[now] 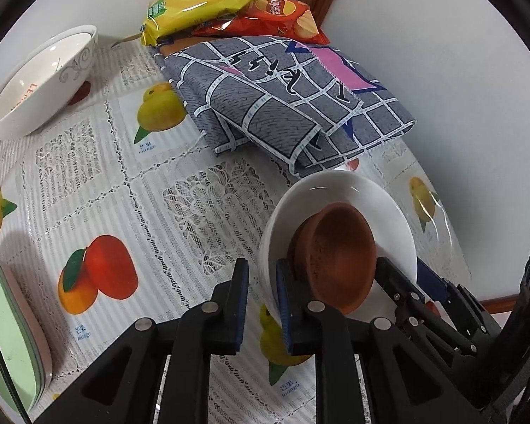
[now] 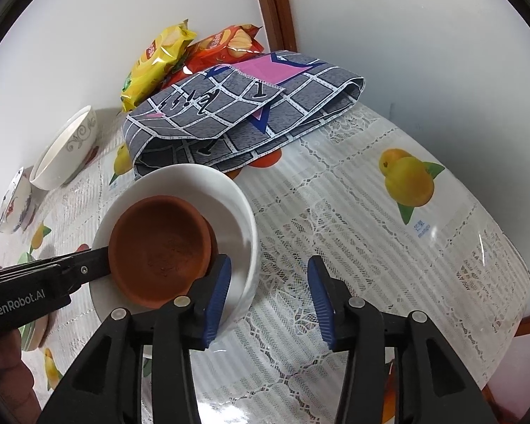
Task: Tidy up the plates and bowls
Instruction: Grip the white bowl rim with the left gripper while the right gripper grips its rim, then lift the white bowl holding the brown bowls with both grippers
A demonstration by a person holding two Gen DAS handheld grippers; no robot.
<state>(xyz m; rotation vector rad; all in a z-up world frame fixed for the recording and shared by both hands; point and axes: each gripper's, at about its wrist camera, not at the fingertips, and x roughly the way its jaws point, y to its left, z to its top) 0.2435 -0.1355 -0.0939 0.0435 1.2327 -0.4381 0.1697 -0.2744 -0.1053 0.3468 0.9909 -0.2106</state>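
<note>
Straddling near rim of white plate [image 1: 339, 190], left gripper [image 1: 261, 304] sat with jaws apart, not clamped. Brown clay bowl [image 2: 159, 247] rested inside plate, likely nested for stacking. Right gripper [image 2: 268, 304] gaped too, left finger inside plate beside bowl. Folded cloth [image 2: 243, 113] lay just beyond; patterned white bowl [image 1: 39, 84] far left.

Left gripper [image 1: 261, 300] fingers parted. Right gripper [image 2: 270, 293] fingers wide apart. Both point forward, angled downward.
</note>
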